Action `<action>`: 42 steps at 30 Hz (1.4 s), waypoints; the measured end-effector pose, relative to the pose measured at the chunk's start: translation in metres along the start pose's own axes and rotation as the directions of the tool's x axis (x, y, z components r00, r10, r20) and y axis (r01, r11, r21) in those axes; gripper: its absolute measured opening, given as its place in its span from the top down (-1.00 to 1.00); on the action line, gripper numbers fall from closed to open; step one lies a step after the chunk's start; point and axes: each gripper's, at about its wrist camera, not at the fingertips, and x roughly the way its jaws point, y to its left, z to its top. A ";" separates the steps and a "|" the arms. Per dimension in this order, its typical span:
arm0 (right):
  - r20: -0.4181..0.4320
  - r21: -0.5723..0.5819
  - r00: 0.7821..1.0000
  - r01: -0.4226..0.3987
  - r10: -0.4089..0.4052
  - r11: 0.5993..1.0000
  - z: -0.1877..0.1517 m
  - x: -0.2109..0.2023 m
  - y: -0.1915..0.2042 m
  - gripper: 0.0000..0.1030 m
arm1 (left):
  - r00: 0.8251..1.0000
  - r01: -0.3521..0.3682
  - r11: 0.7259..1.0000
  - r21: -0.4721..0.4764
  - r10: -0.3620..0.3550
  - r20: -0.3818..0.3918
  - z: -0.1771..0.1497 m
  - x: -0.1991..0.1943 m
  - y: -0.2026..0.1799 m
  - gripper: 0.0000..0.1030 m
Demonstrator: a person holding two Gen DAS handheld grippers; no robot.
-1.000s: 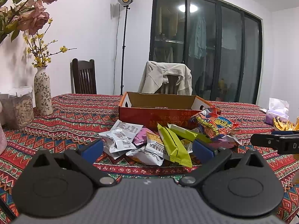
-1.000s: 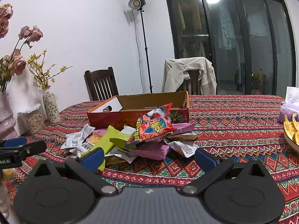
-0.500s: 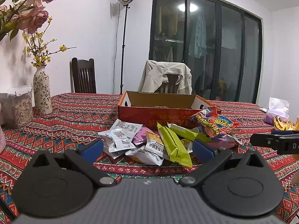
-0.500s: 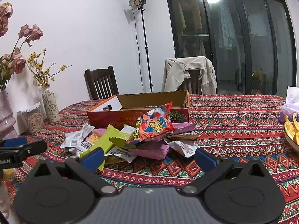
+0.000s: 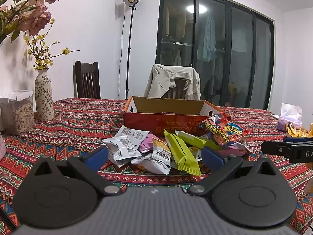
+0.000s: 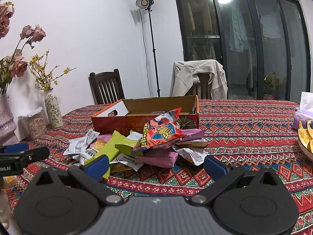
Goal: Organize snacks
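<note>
A heap of snack packets lies on the patterned tablecloth in front of an open orange cardboard box [image 5: 166,117] [image 6: 144,115]. On top rests a red and orange crisp bag [image 5: 225,130] [image 6: 160,133]. Green packets [image 5: 182,152] [image 6: 109,148], white packets [image 5: 127,143] [image 6: 78,145] and purple packets [image 6: 158,156] lie around it. My left gripper [image 5: 154,156] stands open just short of the heap, nothing between its blue fingers. My right gripper [image 6: 155,165] is open too, near the heap's front right. Each gripper shows at the edge of the other's view.
A patterned vase [image 5: 44,96] and a clear jar [image 5: 18,113] stand at the table's left. A tissue pack [image 5: 289,115] and a plate of orange slices [image 6: 307,137] sit at the right. Two chairs, one draped with a jacket [image 5: 174,82], stand behind.
Both views have shifted very slightly; the heap, the box and both open grippers stand much as before.
</note>
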 end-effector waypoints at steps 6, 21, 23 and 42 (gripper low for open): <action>-0.002 -0.004 1.000 -0.001 0.001 1.000 0.000 0.002 0.002 -1.00 | 1.000 0.000 1.000 0.000 0.000 0.000 0.000 0.000 0.000 -1.00; -0.023 -0.003 1.000 0.001 -0.001 1.000 0.001 0.012 0.002 -1.00 | 1.000 -0.003 1.000 -0.010 0.003 0.008 0.004 0.005 0.003 -1.00; -0.026 -0.018 1.000 0.003 -0.003 1.000 0.003 0.014 0.004 -1.00 | 1.000 -0.006 1.000 -0.008 0.007 0.014 0.006 0.007 0.004 -1.00; -0.081 -0.152 0.995 0.042 -0.055 0.988 0.055 0.085 0.025 -1.00 | 0.999 -0.038 0.999 -0.038 0.037 -0.009 0.034 0.062 0.030 -1.00</action>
